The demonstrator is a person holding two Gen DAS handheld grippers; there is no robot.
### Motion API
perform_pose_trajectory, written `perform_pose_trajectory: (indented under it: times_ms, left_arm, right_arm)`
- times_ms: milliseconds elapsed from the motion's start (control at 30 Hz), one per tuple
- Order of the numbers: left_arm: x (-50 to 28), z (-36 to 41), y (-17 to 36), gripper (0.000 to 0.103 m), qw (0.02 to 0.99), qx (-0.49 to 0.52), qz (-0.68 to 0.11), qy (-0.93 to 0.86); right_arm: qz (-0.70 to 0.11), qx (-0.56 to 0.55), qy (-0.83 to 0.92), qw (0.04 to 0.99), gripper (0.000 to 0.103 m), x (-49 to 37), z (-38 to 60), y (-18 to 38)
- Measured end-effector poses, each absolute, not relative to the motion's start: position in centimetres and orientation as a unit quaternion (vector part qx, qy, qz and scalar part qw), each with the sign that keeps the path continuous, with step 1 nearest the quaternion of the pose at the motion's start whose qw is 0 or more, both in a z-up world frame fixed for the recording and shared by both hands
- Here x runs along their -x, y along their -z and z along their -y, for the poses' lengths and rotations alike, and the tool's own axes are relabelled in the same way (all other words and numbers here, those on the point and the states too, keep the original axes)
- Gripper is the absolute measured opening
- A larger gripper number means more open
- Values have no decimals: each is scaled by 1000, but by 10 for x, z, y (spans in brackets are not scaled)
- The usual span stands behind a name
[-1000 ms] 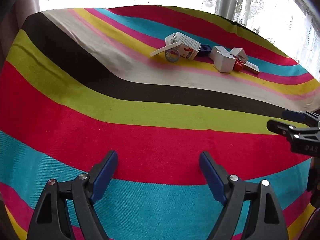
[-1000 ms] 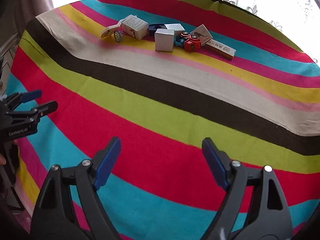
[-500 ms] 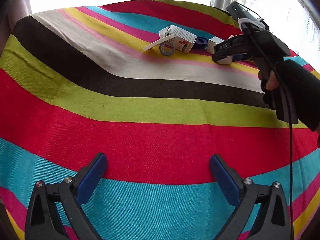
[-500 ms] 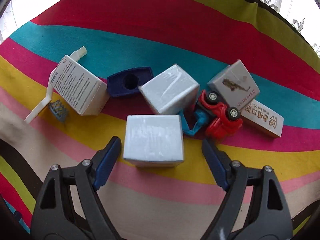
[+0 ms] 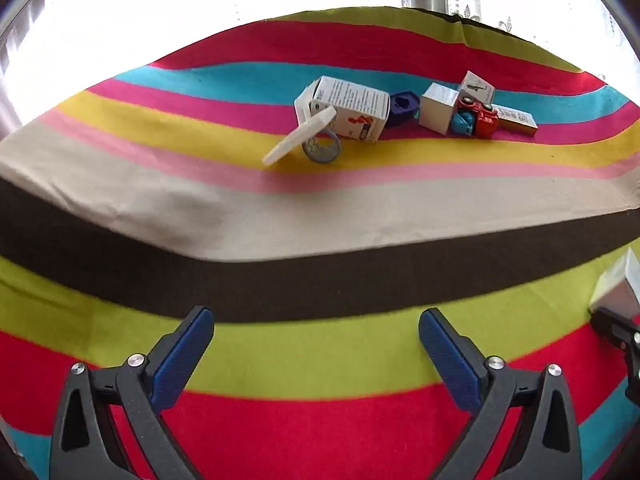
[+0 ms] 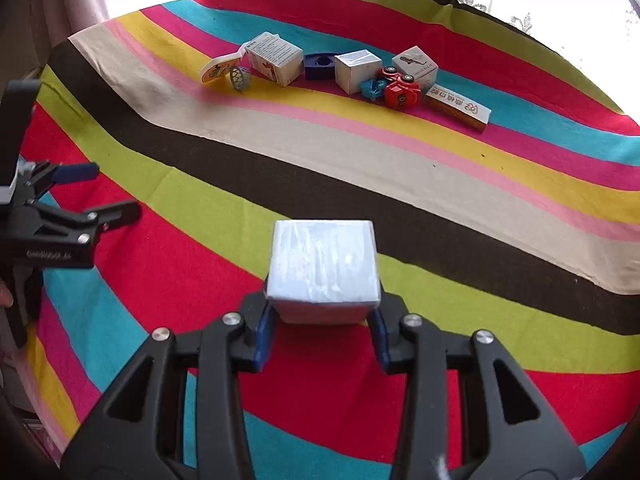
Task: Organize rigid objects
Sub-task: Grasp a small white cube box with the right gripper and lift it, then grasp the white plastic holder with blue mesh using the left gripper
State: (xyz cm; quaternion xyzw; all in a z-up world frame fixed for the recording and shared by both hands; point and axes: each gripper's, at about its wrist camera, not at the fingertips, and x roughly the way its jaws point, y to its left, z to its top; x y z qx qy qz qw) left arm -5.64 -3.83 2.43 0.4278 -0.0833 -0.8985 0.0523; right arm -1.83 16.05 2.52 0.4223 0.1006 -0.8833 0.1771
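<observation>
Held thing: a white cube (image 6: 323, 268) is clamped between the pads of the right tongs (image 6: 322, 320), lifted clear of the striped cloth (image 6: 440, 208) over its near red and green stripes.
Relation that matters: the cube is carried well apart from the cluster at the far side of the table; the cluster lies ahead of the tongs and up the picture, so free cloth is available on all sides for a set-down.
Cluster: a printed carton (image 6: 276, 58), a navy holder (image 6: 319, 66), a second white cube (image 6: 356, 70), a red toy car (image 6: 400, 90), a grey box (image 6: 416, 65) and a long flat box (image 6: 456, 106) are seen touching or just beside one another in a row running left to right.
Long axis: the flat box is laid slanting, its far end toward the car.
Right tongs: the jaws have just been closing and are pressed on two opposite faces of the cube.
Left tongs (image 5: 316, 348): the jaws have just been opening, are spread wide, and nothing is held or touched.
Nearer hand: by judgement the left tongs, being free, are the better placed for the next pick, the carton lying nearly straight ahead of them.
</observation>
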Motion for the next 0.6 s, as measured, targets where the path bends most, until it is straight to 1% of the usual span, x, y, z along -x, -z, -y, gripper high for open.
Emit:
perform_pose_trajectory:
  times_ms: [100, 167, 233, 300, 333, 367, 400, 500, 600]
  left_arm:
    - [109, 31, -31, 103, 48, -393, 128, 909]
    - [142, 28, -31, 103, 55, -389, 144, 908]
    - [171, 29, -26, 103, 44, -400, 141, 904]
    - [193, 32, -16, 103, 53, -419, 136, 896]
    - [198, 36, -14, 99, 53, -423, 121, 896]
    - [196, 41, -16, 84, 38, -425, 92, 900]
    - [191, 45, -18, 48, 26, -433, 63, 899]
    - [144, 44, -29, 44, 11, -419, 30, 907]
    - [76, 43, -37, 44, -16, -406, -8, 914]
  right_arm:
    - [-112, -418, 885, 172, 43, 18, -156, -27]
    - [-105, -420, 884, 176, 44, 22, -157, -27]
    - [-102, -420, 884, 177, 44, 21, -159, -28]
    - [-100, -421, 884, 177, 44, 19, -160, -29]
    - [-99, -421, 884, 178, 44, 19, -160, -29]
    - [-98, -421, 884, 177, 44, 18, -160, -29]
    - [-98, -421, 884, 177, 44, 19, -160, -29]
    - [-97, -421, 884, 177, 44, 19, -162, -29]
    - [-94, -421, 884, 178, 44, 20, -163, -28]
